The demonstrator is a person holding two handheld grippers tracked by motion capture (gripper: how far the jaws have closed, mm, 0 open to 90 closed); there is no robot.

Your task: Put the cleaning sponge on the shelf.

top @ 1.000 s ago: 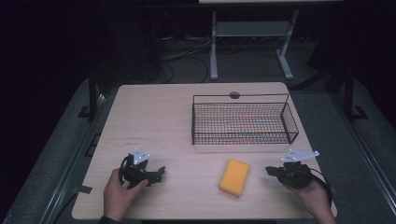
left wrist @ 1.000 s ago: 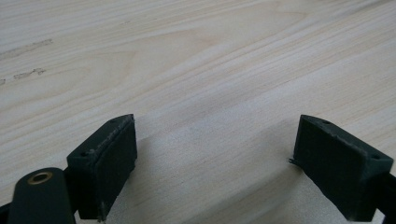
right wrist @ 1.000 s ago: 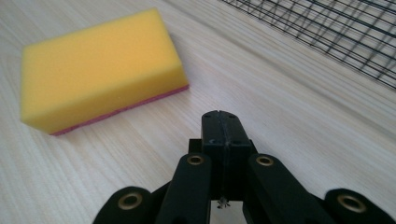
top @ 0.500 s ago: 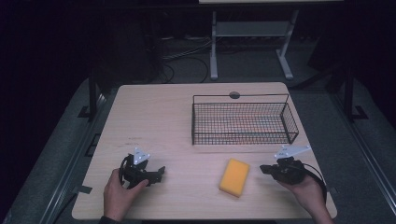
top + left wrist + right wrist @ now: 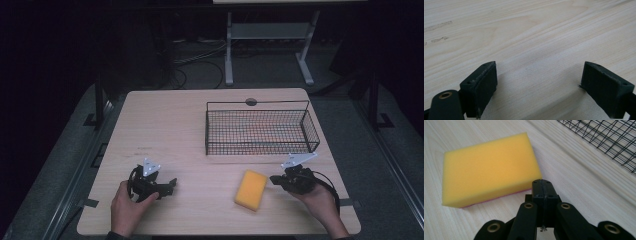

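I'm on the approach step: flat yellow foam sponge (image 5: pixel 251 189) lies near the desk's front edge, right of centre. My right gripper (image 5: pixel 275 180) sits just beside it, jaws pressed together, empty; next they must open. Left gripper (image 5: pixel 171 185) idles wide, empty.

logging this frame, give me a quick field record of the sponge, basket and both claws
sponge: yellow sponge flat on the table, ungripped
basket: black wire basket beyond the sponge, nothing seen inside
right claw: right claw shut, empty, tip close beside the sponge
left claw: left claw open, over bare wood, far from the sponge
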